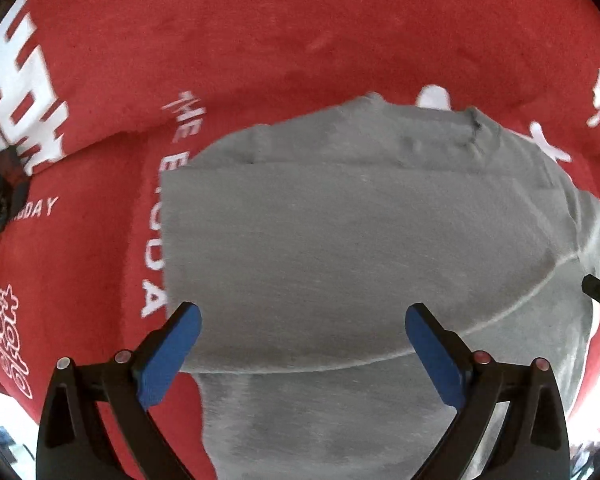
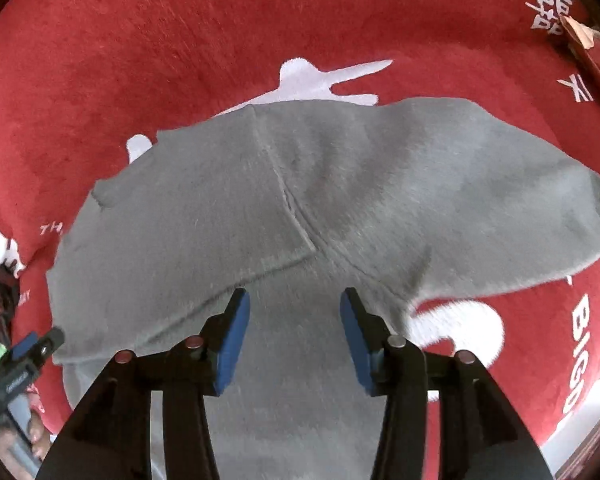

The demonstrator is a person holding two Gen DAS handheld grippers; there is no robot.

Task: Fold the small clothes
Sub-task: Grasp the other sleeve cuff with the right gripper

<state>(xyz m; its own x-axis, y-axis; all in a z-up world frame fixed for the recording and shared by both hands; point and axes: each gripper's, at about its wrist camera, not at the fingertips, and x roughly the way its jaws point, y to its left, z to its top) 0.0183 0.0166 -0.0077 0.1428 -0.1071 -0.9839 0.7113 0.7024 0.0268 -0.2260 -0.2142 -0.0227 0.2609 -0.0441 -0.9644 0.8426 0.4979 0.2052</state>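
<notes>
Fold laid on grey garment (image 1: 340, 240); left gripper (image 1: 302, 330) wide, right gripper (image 2: 295, 312) half-spread, both empty. Next: regrasp an edge.

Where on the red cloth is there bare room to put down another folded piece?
Widest bare patch: the red cloth beyond the grey garment, past its far edge. A narrower strip lies left of the garment, by the white lettering. The near middle is crowded: garment and both grippers above it.

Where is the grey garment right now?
The grey garment lies partly folded on the red printed cloth, filling the middle of both wrist views, directly under the open left gripper and the open right gripper.
</notes>
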